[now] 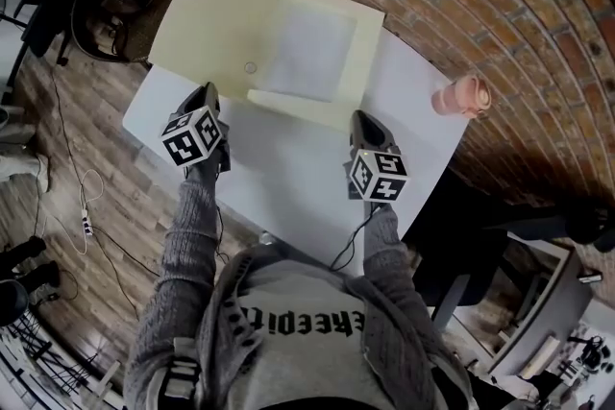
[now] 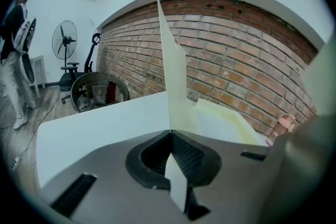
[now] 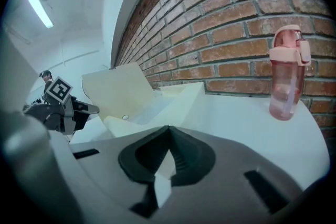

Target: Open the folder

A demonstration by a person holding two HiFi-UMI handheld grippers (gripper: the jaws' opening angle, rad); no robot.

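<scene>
The pale yellow folder (image 1: 357,43) lies on the white table (image 1: 288,173) straight ahead of the person, its fold line running away from them toward the brick wall, so the front cover (image 1: 207,24) must swing out to the left about that line. The left gripper (image 1: 205,98) is the one placed for that: its jaws are clamped on the cover's near edge, and in the left gripper view the sheet rises out of the closed tips as a thin upright blade. From the head view the cover is already lifted clear of the white inner sheets (image 1: 309,53) and leans out past the table's left edge, so the folder looks nearly open. The right gripper (image 1: 359,118) sits at the folder's near right corner with its jaws drawn together; a pale sliver shows between the pads, which I judge to be that corner pinched to hold the back half down. What remains, as I read it, is to carry the cover further left and down. A pink bottle (image 1: 461,97) stands well apart to the right, out of the way
</scene>
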